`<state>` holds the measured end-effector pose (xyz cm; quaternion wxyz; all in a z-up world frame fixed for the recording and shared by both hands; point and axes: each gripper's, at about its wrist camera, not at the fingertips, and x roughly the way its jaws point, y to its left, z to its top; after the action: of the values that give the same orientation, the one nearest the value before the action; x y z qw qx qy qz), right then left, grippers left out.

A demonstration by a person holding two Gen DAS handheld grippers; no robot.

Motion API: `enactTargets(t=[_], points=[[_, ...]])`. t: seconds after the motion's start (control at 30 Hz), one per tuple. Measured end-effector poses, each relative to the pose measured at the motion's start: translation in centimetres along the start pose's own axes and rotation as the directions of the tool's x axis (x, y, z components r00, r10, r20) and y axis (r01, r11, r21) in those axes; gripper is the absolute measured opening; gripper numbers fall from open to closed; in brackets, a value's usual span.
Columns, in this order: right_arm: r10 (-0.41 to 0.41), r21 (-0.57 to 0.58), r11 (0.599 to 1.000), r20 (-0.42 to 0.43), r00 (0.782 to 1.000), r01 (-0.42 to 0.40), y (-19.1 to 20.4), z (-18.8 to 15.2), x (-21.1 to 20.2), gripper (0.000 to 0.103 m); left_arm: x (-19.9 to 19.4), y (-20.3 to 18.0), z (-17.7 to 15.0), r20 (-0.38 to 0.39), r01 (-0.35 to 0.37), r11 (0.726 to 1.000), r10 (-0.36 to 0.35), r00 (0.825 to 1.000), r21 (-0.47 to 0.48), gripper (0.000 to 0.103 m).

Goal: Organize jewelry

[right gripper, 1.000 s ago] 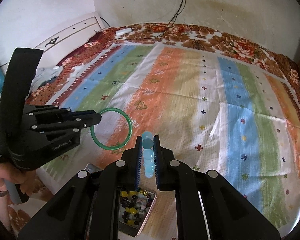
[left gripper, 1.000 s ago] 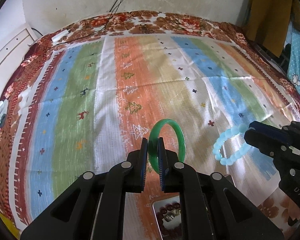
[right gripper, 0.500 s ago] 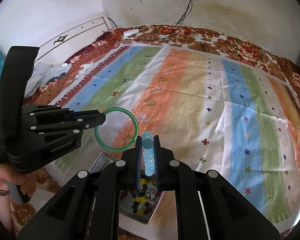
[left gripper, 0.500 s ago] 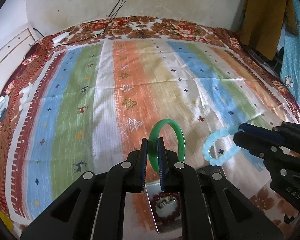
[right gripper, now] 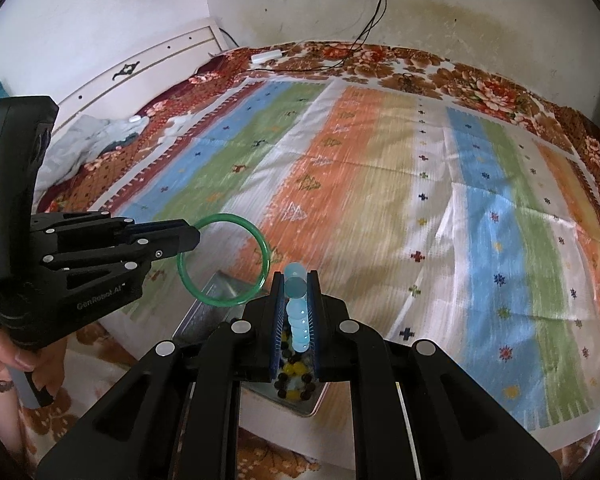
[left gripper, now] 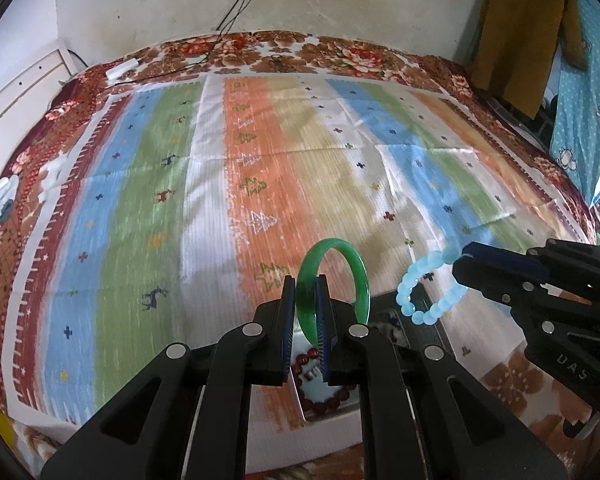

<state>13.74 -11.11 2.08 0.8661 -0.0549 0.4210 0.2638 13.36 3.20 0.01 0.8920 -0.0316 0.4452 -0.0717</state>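
Observation:
My left gripper (left gripper: 305, 286) is shut on a green bangle (left gripper: 358, 270) and holds it upright in the air; the bangle also shows in the right wrist view (right gripper: 260, 246). My right gripper (right gripper: 295, 280) is shut on a pale blue bead bracelet (right gripper: 298, 310), which also shows in the left wrist view (left gripper: 414, 298). Both hang above a metal tray (right gripper: 216, 300) near the bed's front edge. The tray holds a dark red bead bracelet (left gripper: 324, 398) and dark and yellow beads (right gripper: 294, 380).
A striped cloth (left gripper: 220, 168) covers the bed. A white charger with cables (left gripper: 121, 68) lies at the far edge by the wall. Crumpled clothes (right gripper: 96, 136) lie at the left by the headboard. A brown garment (left gripper: 524, 32) hangs at the right.
Both grippers have pulled back toward the front of the bed with their bracelets still held. The tray now shows further under both grippers.

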Motion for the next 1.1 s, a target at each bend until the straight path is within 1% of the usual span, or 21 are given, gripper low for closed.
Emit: enactTargets(t=[0.3,0.43,0.5,0.53,0.57,0.6,0.63,0.67,0.73,0.8,0.93,1.0,1.03,1.1], points=[[0.014,-0.006,1.000,-0.023,1.000,-0.014,0.6,-1.3,0.0,0.012,-0.3,-0.6,-2.2,-0.021,-0.001,1.000,0.001,1.000,0.011,0.010],[0.025,-0.006,1.000,-0.044,0.999,-0.025,0.5,-1.8,0.2,0.012,-0.1,-1.0,-2.7,-0.034,0.001,1.000,-0.001,0.999,0.020,0.010],[0.008,-0.025,1.000,-0.056,0.998,-0.010,0.7,-2.1,0.5,0.013,0.1,-1.0,-2.9,-0.043,0.004,1.000,-0.004,0.999,0.007,0.011],[-0.009,-0.025,1.000,-0.044,0.999,0.008,0.7,-2.3,0.3,0.015,0.1,-0.9,-3.0,-0.044,0.004,1.000,-0.004,0.999,0.003,0.014],[-0.006,-0.015,1.000,-0.038,0.999,0.005,0.4,-2.5,0.2,0.022,0.1,-0.9,-3.1,-0.045,-0.002,1.000,0.002,0.999,0.003,0.019],[0.001,-0.006,1.000,-0.038,0.999,-0.002,0.3,-2.6,0.1,0.030,0.0,-0.9,-3.2,-0.043,-0.008,1.000,0.008,0.999,0.004,0.022],[0.000,0.005,1.000,-0.034,0.999,0.000,-0.1,-2.7,0.0,0.033,0.0,-0.9,-3.4,-0.041,-0.019,1.000,0.019,0.999,0.006,0.022],[-0.012,0.007,1.000,-0.024,1.000,0.013,-0.2,-2.8,-0.2,0.035,-0.1,-0.9,-3.6,-0.039,-0.031,1.000,0.031,0.999,0.008,0.024],[-0.035,0.002,0.999,-0.007,0.999,0.035,-0.5,-2.9,-0.6,0.036,-0.3,-0.7,-3.9,-0.038,-0.031,1.000,0.031,0.999,0.000,0.028],[-0.023,0.013,1.000,0.006,1.000,0.023,-0.7,-3.2,-0.9,0.042,-0.6,-0.7,-4.1,-0.033,-0.029,1.000,0.029,0.999,-0.005,0.033],[-0.007,0.004,1.000,0.016,1.000,0.007,-0.8,-4.0,-1.3,0.047,-1.1,-0.8,-4.5,-0.023,-0.022,1.000,0.021,1.000,-0.005,0.043],[-0.022,-0.003,1.000,0.014,1.000,0.022,-0.8,-4.4,-1.4,0.050,-1.3,-0.9,-4.8,-0.020,-0.018,1.000,0.018,1.000,-0.001,0.050],[-0.028,-0.006,1.000,0.015,1.000,0.028,-0.8,-4.5,-1.4,0.052,-1.3,-1.0,-4.9,-0.018,-0.018,1.000,0.017,1.000,-0.002,0.051],[-0.024,-0.003,1.000,0.020,1.000,0.024,-0.9,-4.8,-1.7,0.056,-1.6,-1.1,-5.1,-0.010,-0.018,1.000,0.018,1.000,-0.001,0.058]])
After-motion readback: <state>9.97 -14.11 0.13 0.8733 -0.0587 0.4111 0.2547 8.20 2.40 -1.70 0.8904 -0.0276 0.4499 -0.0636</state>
